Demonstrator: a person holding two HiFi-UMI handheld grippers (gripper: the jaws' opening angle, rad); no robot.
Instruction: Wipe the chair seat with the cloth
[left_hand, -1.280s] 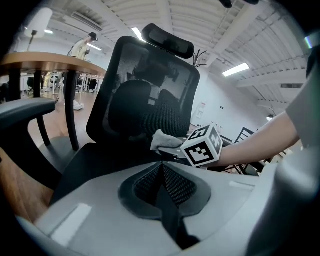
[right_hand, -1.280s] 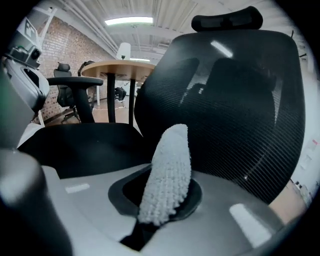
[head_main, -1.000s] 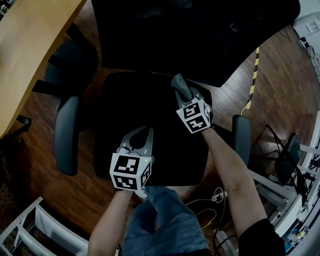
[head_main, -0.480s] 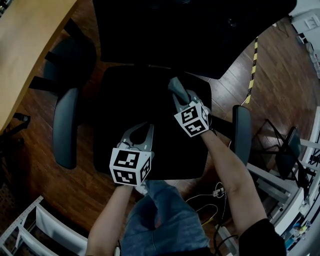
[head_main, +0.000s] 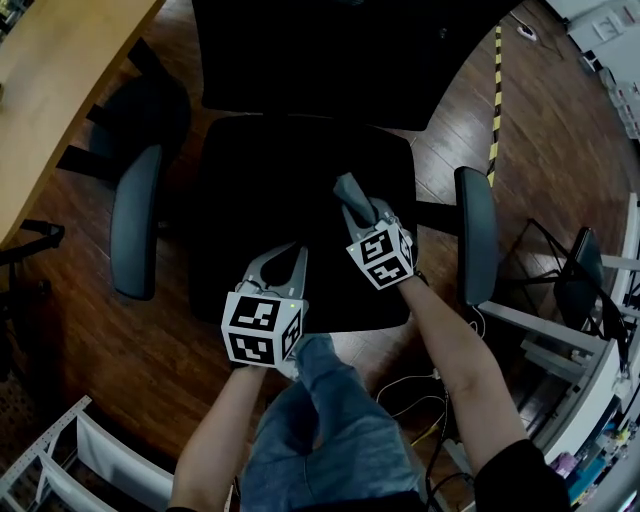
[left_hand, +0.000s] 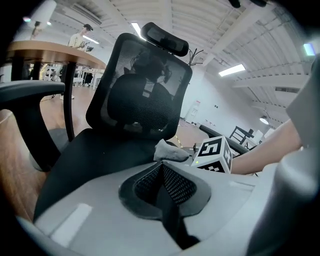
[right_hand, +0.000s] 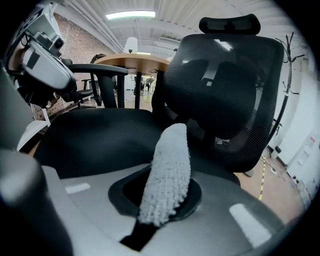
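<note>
Grey cloth in right claw, inside chair seat edges.

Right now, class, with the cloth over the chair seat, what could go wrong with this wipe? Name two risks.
1. The right tongs pinch the cloth as a narrow roll, so it may wipe only a thin strip of the chair seat.
2. The left tongs are shut and empty, steadying nothing; the seat might swivel under the push.
</note>
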